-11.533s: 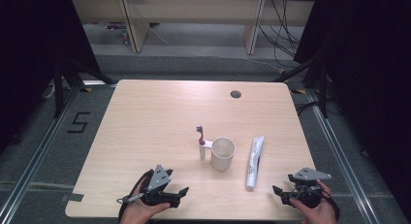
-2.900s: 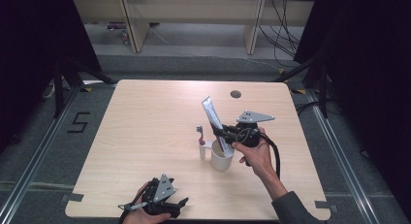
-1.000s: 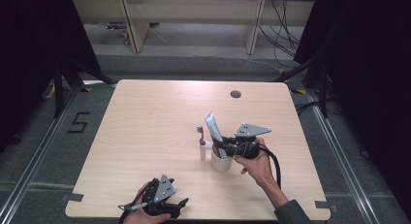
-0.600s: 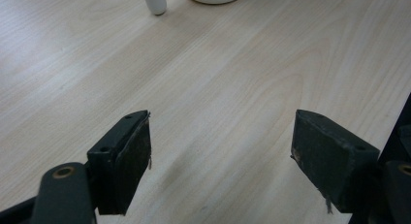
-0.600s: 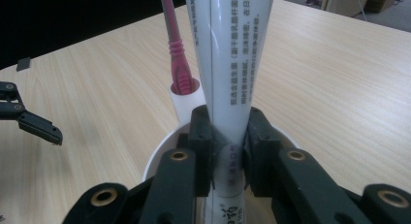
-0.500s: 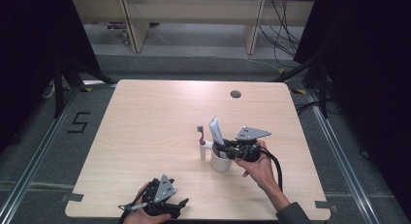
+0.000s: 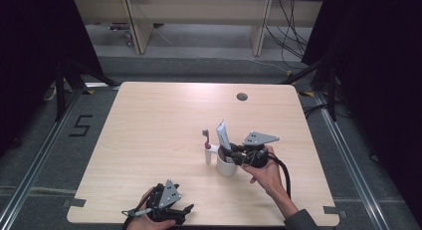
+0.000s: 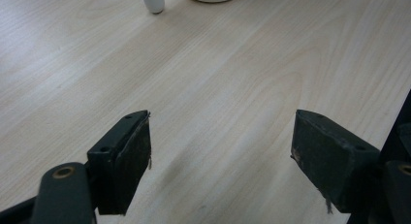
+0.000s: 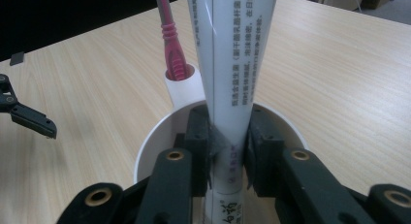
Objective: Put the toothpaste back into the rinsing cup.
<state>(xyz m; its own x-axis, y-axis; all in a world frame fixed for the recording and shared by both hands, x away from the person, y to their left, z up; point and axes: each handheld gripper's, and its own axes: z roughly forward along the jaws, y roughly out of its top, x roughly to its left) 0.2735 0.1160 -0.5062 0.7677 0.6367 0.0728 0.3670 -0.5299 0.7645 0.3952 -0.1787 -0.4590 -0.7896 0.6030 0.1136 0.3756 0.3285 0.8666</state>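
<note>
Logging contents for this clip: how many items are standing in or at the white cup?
2. The toothpaste tube stands in the white cup, gripped by the right claw. The pink toothbrush sits in a white holder beside the cup.

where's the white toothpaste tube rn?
In the high view, the white toothpaste tube stands right of table centre, lower end inside the white cup, between the right claw jaws, beside the pink toothbrush.
</note>
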